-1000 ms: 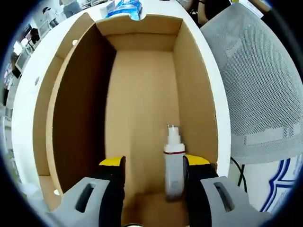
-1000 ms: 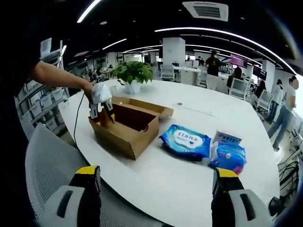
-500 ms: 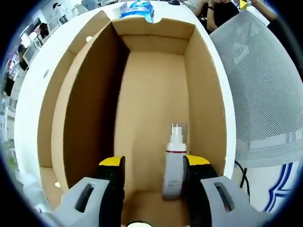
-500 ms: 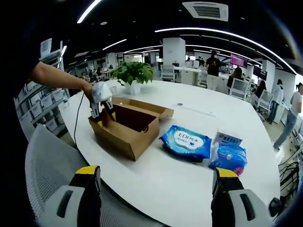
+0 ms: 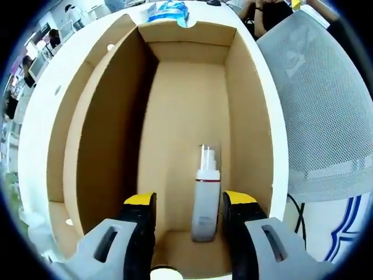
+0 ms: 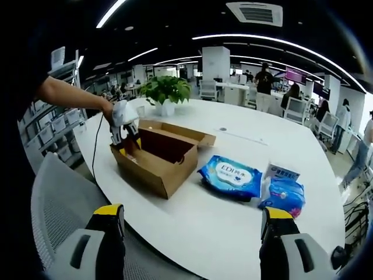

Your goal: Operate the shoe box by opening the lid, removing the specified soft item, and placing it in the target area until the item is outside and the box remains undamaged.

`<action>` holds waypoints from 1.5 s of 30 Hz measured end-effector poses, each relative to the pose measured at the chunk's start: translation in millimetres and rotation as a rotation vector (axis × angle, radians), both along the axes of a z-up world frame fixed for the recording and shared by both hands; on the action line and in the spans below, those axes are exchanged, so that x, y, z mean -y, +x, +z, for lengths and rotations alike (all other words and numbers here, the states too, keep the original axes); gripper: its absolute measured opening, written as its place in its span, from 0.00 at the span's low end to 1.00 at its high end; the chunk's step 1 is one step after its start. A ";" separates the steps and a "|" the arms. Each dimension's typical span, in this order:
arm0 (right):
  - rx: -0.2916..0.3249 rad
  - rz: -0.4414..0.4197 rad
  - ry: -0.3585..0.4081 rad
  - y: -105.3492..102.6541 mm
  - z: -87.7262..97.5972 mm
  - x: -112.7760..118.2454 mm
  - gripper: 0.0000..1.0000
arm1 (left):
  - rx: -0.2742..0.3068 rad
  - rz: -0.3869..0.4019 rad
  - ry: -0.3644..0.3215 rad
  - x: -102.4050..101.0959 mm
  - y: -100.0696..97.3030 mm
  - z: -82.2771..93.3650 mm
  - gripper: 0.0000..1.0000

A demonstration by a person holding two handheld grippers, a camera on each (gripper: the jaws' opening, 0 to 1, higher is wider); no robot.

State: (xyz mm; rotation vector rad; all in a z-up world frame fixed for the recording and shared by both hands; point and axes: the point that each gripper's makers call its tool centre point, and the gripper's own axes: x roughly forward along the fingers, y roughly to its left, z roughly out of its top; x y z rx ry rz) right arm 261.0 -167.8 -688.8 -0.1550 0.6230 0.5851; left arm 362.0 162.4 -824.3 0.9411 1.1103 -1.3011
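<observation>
Open cardboard shoe box [image 5: 192, 105] on white worktop [image 6: 245, 221], left tool [image 5: 187, 217] inside, jaws apart around white spray bottle [image 5: 205, 195], right tool [image 6: 189, 233] spread wide, empty.

Inside the shoe box [image 5: 186, 116], you have bare floor beyond the spray bottle [image 5: 205, 201]; cardboard walls hem both sides.

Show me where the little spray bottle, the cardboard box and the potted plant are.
spray bottle [image 5: 206, 201]: left gripper view, on its white body.
cardboard box [image 6: 152, 171]: right gripper view, on its near side wall.
potted plant [image 6: 165, 89]: right gripper view, on its leaves.
</observation>
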 end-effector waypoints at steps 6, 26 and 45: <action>0.000 0.004 -0.001 -1.4 -0.8 -0.7 0.97 | -0.006 -0.014 0.018 -5.6 -7.1 -9.2 0.41; 0.004 -0.008 0.024 -0.8 2.8 -4.8 0.95 | 0.012 -0.027 0.012 -5.3 -9.5 -21.6 0.21; 0.008 -0.016 0.042 2.4 7.7 -8.8 0.92 | 0.081 0.010 0.002 -3.5 -1.2 -24.2 0.20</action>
